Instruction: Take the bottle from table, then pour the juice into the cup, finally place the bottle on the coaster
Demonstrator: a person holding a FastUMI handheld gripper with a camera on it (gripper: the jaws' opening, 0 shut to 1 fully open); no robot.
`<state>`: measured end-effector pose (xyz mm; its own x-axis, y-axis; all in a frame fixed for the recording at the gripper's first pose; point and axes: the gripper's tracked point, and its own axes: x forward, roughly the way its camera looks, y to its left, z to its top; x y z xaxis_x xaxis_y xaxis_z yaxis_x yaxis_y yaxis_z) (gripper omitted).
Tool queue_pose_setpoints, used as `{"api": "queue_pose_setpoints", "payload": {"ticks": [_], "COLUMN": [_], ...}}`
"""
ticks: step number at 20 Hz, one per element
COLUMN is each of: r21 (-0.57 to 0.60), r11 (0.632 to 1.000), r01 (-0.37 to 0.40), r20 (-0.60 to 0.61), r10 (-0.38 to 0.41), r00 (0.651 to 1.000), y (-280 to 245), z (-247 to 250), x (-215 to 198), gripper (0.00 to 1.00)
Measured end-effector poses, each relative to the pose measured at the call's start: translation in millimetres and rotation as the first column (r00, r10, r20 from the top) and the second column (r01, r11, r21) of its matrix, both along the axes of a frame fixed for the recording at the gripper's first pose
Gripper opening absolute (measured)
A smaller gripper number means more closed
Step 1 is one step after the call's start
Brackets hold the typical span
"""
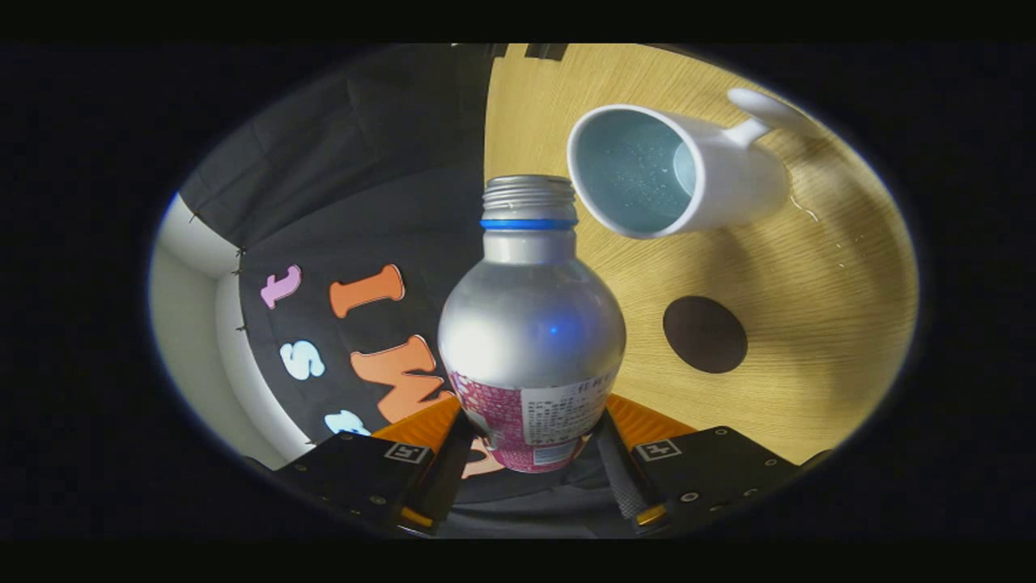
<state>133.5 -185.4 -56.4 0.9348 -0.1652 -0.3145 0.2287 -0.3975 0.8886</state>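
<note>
My gripper (530,453) is shut on the lower body of a silver metal bottle (530,324) with a pink label, a blue neck ring and an uncapped threaded mouth. The whole view is rolled hard, so the bottle is held tilted, lifted off the wooden table (809,324). Its mouth points toward a white mug (728,178) with a pale blue inside and a handle on the far side, just beyond and beside the neck. A dark round coaster (705,334) lies on the table between the mug and my fingers, beside the bottle's body.
The booth's black cloth wall (364,202) stands behind the bottle on the other side, with a white frame (186,324) past it. A few drops glisten on the table near the mug's base (809,214).
</note>
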Motion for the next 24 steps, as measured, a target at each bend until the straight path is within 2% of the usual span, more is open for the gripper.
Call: {"api": "queue_pose_setpoints", "payload": {"ticks": [14,24], "r21": [0.098,0.116], "r11": [0.995,0.993], "r01": [0.016,0.029], "r20": [0.005,0.004], "r10": [-0.016,-0.029], "r00": [1.000,1.000], "y": [-0.5,-5.5], "z": [2.2,3.0], "x": [3.2,1.1], "gripper": [0.77,0.77]}}
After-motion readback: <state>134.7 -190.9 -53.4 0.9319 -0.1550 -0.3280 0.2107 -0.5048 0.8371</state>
